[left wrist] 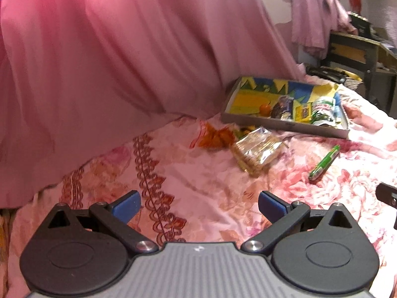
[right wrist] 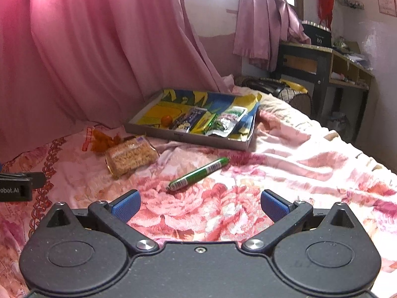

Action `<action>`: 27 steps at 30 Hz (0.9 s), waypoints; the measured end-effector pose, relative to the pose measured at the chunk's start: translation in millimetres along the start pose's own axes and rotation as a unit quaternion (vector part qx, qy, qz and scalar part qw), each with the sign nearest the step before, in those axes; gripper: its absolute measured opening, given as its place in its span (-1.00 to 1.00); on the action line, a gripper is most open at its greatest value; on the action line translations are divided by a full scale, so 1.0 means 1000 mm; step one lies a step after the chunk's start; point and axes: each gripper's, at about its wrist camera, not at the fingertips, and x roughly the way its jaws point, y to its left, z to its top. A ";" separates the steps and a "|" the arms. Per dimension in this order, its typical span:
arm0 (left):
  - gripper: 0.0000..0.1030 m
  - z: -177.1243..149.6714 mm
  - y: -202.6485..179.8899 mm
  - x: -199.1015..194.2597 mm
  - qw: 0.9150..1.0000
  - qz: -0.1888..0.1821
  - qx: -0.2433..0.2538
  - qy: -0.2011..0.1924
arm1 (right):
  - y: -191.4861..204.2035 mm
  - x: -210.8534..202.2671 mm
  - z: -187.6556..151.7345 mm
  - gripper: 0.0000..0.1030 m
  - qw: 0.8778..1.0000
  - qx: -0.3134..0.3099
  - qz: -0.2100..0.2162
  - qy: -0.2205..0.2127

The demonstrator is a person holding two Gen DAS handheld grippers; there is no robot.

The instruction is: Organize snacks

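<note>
A shallow cardboard tray [left wrist: 285,126] [right wrist: 188,137] with a yellow and blue lining lies on the bed and holds several snack packets and a small orange sweet. In front of it lie a clear pack of biscuits [left wrist: 258,149] [right wrist: 131,155], a crumpled orange wrapper [left wrist: 214,136] [right wrist: 104,140] and a green tube snack [left wrist: 323,162] [right wrist: 198,173]. My left gripper [left wrist: 199,207] is open and empty, low over the bedspread, well short of the biscuits. My right gripper [right wrist: 199,206] is open and empty, just short of the green tube.
A pink curtain [left wrist: 111,62] hangs along the bed's left side. The floral bedspread [right wrist: 285,173] is rumpled. A dark desk [right wrist: 322,57] with clutter stands beyond the bed at the right. The left gripper's body [right wrist: 17,186] shows at the right wrist view's left edge.
</note>
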 end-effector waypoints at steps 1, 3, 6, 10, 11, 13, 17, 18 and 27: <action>0.99 0.000 0.001 0.003 1.000 0.001 -0.003 0.007 | 0.000 0.002 -0.001 0.99 1.000 0.001 0.000 0.004; 0.99 0.001 0.002 0.009 1.000 0.004 -0.004 0.017 | 0.000 0.006 -0.001 0.99 1.000 0.001 -0.001 0.014; 0.99 0.002 0.002 0.017 1.000 0.004 0.003 0.024 | 0.001 0.013 -0.001 0.99 1.000 0.000 -0.001 0.027; 0.99 0.006 -0.002 0.026 1.000 0.004 0.016 0.022 | 0.001 0.024 0.003 0.99 0.999 -0.002 -0.001 0.040; 0.99 0.008 -0.003 0.028 1.000 0.004 0.019 0.020 | 0.001 0.027 0.004 0.99 0.999 -0.003 -0.001 0.043; 0.99 0.011 -0.004 0.034 1.000 0.004 0.025 0.018 | 0.002 0.033 0.007 0.99 0.999 -0.005 -0.001 0.046; 0.99 0.017 -0.007 0.047 0.999 0.003 0.035 0.007 | 0.002 0.048 0.016 0.99 0.999 -0.004 0.002 0.048; 0.99 0.019 -0.008 0.050 0.999 0.004 0.039 0.003 | 0.002 0.052 0.018 0.99 0.999 -0.004 0.004 0.049; 0.99 0.037 -0.012 0.103 0.996 -0.041 0.071 -0.023 | 0.001 0.101 0.030 0.99 0.998 0.007 0.014 0.059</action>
